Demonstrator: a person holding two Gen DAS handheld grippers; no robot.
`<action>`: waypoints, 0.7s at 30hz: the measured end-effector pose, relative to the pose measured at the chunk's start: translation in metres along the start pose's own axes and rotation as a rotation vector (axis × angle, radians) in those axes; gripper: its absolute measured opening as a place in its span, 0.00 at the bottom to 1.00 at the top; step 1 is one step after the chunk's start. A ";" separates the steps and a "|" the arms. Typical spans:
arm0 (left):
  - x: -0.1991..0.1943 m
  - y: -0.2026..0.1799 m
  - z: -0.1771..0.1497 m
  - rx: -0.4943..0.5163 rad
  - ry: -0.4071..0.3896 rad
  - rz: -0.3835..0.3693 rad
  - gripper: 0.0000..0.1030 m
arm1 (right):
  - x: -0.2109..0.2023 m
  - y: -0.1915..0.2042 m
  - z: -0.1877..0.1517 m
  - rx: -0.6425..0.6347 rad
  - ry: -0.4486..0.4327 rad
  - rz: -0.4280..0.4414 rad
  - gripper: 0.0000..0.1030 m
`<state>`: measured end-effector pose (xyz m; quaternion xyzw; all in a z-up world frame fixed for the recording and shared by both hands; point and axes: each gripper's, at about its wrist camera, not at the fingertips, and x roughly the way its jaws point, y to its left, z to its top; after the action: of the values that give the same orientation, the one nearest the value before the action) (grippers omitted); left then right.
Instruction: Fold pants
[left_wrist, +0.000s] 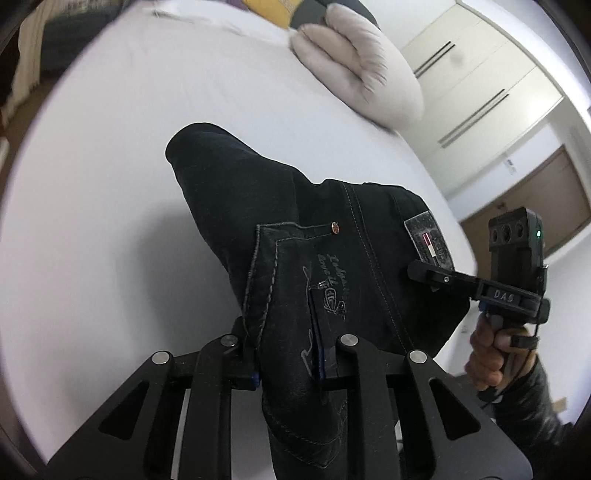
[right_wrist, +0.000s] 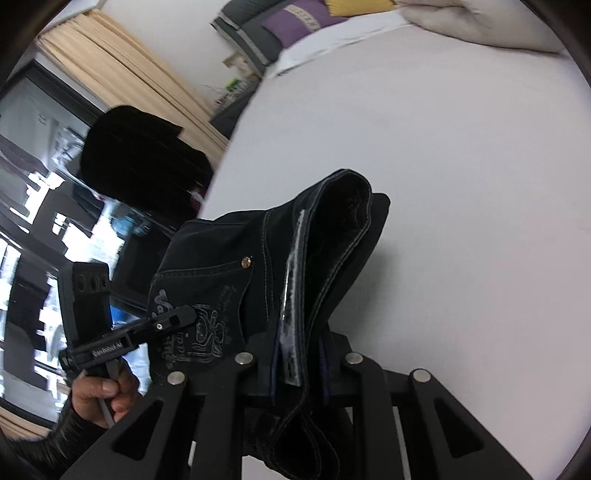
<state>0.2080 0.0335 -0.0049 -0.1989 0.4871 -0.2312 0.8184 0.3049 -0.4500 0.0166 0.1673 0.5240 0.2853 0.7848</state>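
Basically both tools are pinched tight on the black pants (left_wrist: 295, 236), lifted off the white bed (left_wrist: 110, 184). Left gripper (left_wrist: 288, 354) clamps the back-pocket side; right gripper (right_wrist: 299, 363) clamps the waistband end by the patch, fabric bunched between its pads. Rest of the denim hangs ahead of and below the fingers. Judgement: heavy, soft, floppy cloth, not slippery or fragile; thick seamed waistband is the secure hold, thinner leg cloth would sag.
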 end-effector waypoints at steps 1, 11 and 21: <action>-0.001 0.014 0.015 0.002 -0.013 0.033 0.17 | 0.017 0.005 0.013 0.000 0.006 0.011 0.18; 0.053 0.141 0.049 -0.114 0.008 0.059 0.26 | 0.137 -0.027 0.051 0.100 0.102 0.005 0.21; 0.034 0.147 0.024 -0.125 -0.134 0.093 0.55 | 0.138 -0.051 0.026 0.155 -0.003 0.114 0.47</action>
<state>0.2709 0.1359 -0.0989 -0.2418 0.4535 -0.1484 0.8449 0.3823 -0.4027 -0.1015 0.2576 0.5329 0.2879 0.7529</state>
